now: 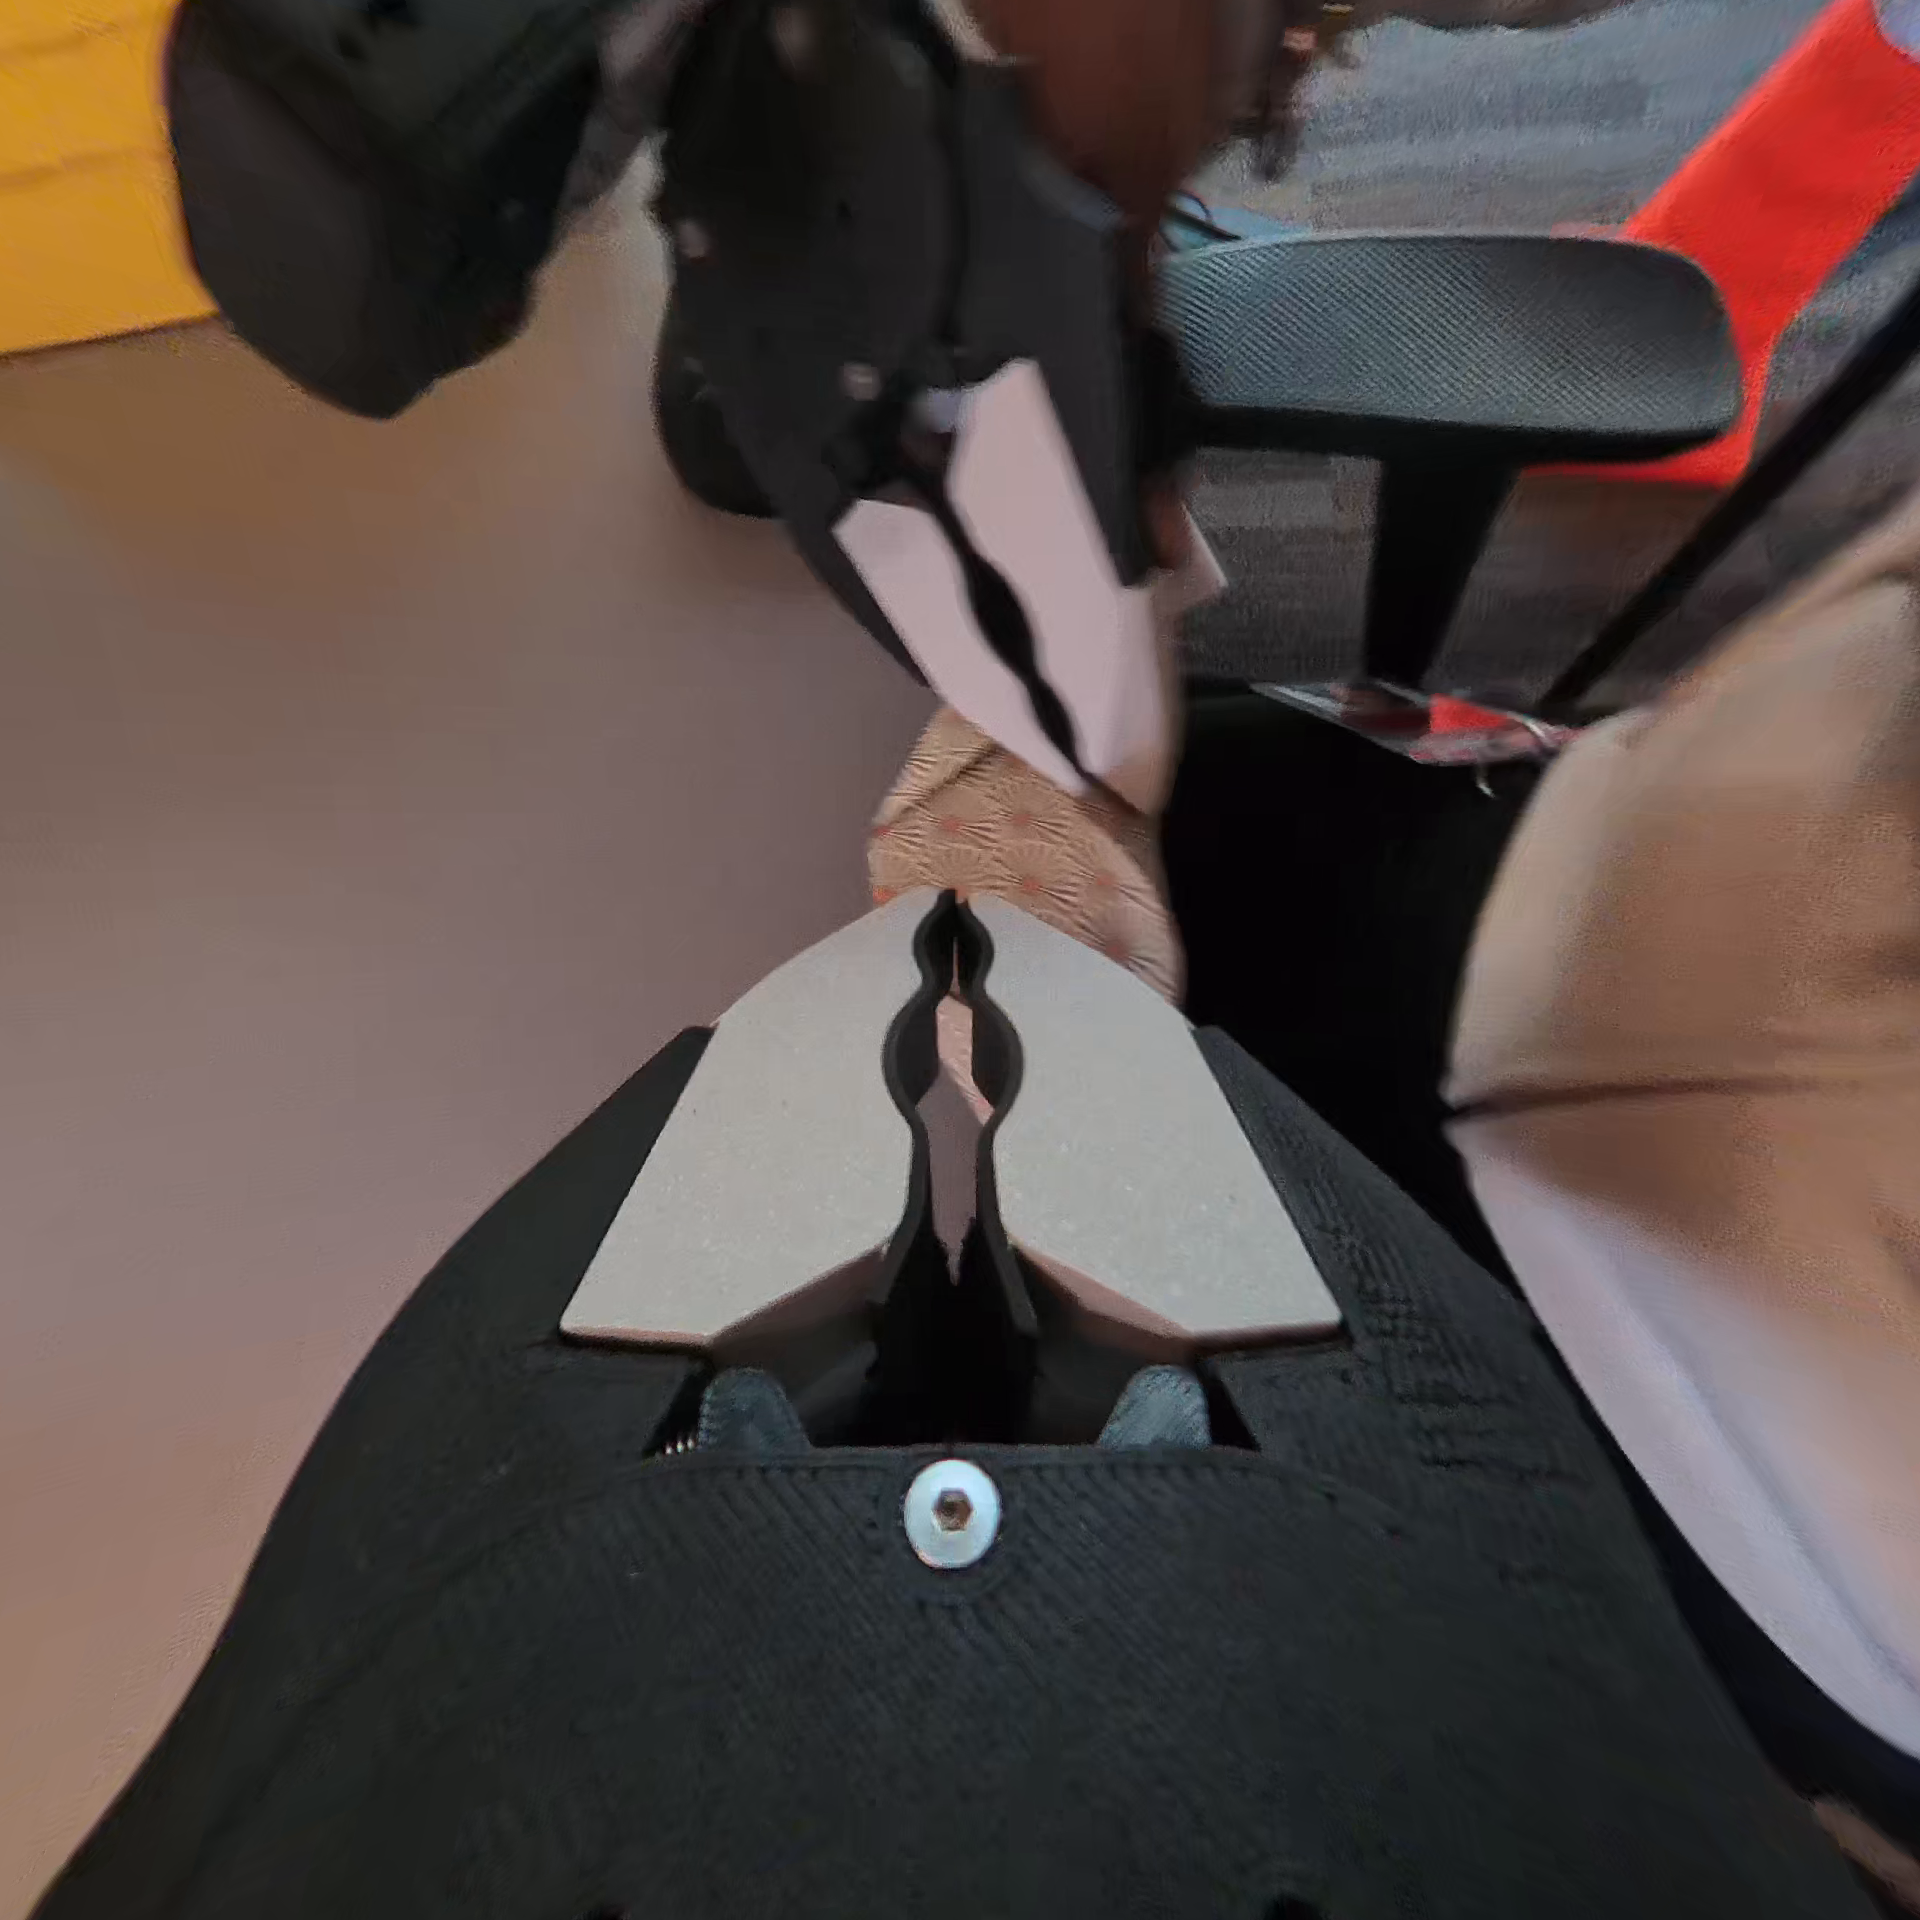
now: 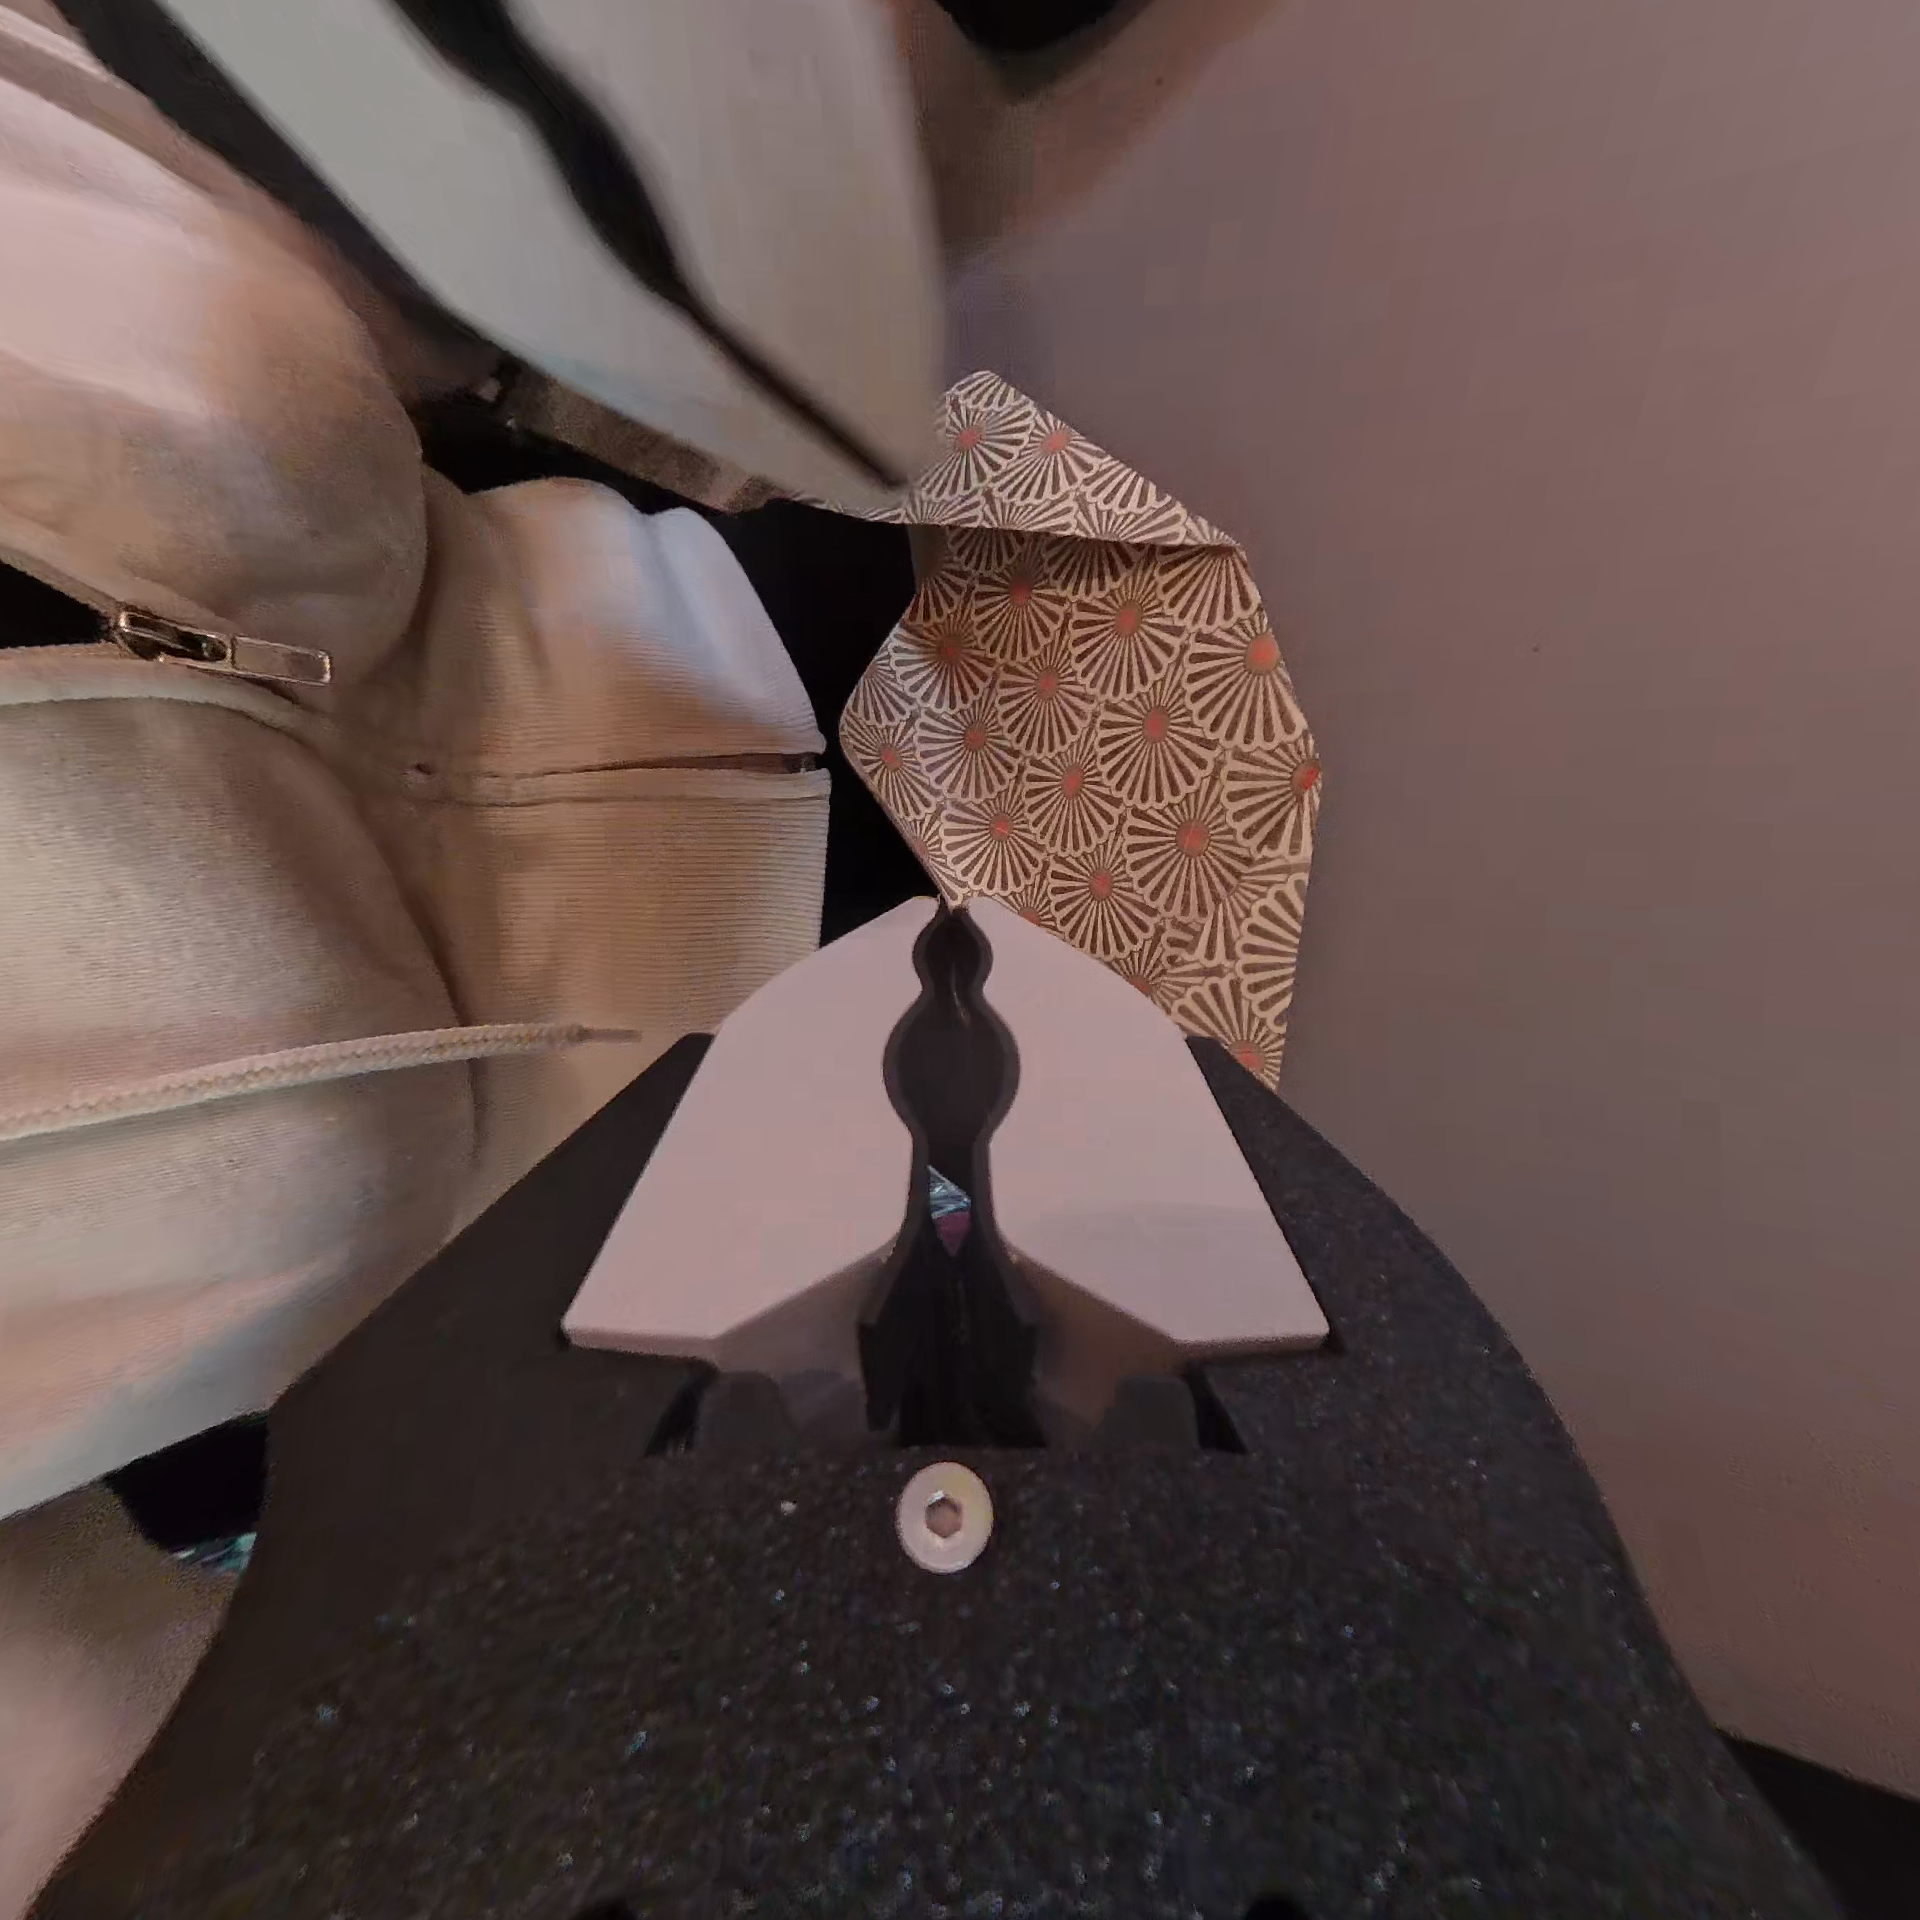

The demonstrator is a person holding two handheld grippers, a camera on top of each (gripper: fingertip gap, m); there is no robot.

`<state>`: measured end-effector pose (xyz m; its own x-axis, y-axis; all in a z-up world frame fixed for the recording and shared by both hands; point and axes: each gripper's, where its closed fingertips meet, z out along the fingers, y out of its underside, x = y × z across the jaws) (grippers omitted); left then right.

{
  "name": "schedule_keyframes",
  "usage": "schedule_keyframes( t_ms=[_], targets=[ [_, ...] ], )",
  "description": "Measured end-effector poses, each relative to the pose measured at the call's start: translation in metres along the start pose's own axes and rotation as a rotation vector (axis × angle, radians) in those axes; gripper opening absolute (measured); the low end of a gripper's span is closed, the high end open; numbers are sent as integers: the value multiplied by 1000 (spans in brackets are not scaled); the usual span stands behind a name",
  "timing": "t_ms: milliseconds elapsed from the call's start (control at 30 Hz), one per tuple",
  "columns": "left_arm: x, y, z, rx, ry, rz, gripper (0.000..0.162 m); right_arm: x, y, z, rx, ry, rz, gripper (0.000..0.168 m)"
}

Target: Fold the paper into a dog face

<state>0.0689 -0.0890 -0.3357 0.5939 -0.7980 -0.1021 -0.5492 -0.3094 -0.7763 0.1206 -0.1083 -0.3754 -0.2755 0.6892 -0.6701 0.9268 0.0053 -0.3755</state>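
Both grippers (image 1: pixel 954 914) (image 2: pixel 951 912) pinch paper (image 2: pixel 1091 727) edges, off table (image 2: pixel 1558 623).

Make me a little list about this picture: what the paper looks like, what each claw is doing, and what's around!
paper: folded sheet of patterned paper, brown and white fan flowers with orange dots, held up off the table
left claw: shut on one edge of the paper
right claw: shut on another edge of the paper
surface: plain pinkish-beige table
nearby: black mesh chair armrest; person's beige zip-up jacket
fold state: creased, dog face not recognisable yet
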Motion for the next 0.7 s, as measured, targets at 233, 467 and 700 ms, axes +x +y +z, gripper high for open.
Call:
schedule_keyframes(
  t_ms=[233, 467, 700],
  targets=[
    [-1, 27, 39, -211, 161, 30, 0, 5, -4, -3, -44, -24, 89, 0],
    [-2, 29, 38, -204, 205, -36, 0, 11, -4, -5, -137, -107, 253, 1],
    [-5, -7, 22, 28, 242, -162, 28, 14, -9, -6, -168, -137, 331, 0]
  ],
)
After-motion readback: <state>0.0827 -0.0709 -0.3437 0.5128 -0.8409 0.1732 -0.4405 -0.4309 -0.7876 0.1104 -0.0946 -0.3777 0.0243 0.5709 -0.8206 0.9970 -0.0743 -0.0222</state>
